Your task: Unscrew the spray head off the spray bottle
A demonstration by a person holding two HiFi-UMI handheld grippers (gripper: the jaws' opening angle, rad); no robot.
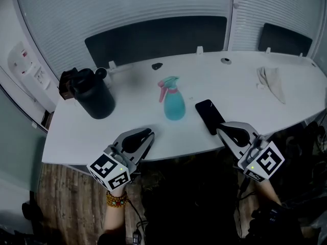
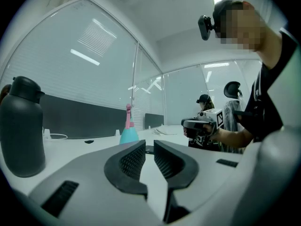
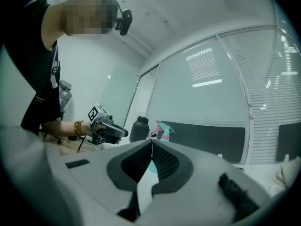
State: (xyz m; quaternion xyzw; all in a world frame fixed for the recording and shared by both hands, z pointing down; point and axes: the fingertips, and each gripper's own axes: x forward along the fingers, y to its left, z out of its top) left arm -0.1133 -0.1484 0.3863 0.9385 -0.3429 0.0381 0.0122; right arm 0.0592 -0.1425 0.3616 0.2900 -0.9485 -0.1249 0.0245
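L tongs (image 1: 147,136) are just a crack apart w/ nothing between. R tongs (image 1: 222,130) are pressed together, also empty. Both hover at the near edge of the bench (image 1: 76,137), held level & angled inward across it.

Bottle (image 1: 173,105) stands upright mid-bench, ahead of both pairs & between them, touched by neither. Its long axis is vertical, so the pink spray head (image 1: 167,84) sits on top.

L tongs look the nearer: bottle lies ahead & a bit to their right, path open. R tongs are farther off: bottle is ahead & to their left, w/ a phone (image 1: 209,116) lying flat in between. Flask (image 1: 94,97) stands well apart on the L side, prob. no obstacle.

Judgement: unscrewing not yet begun. One pair should clamp the body from the side. The other should take the head & twist abt the vertical axis. Both must spread wider first. Risk: a light bottle may tip or spin if the body isn't held firm.
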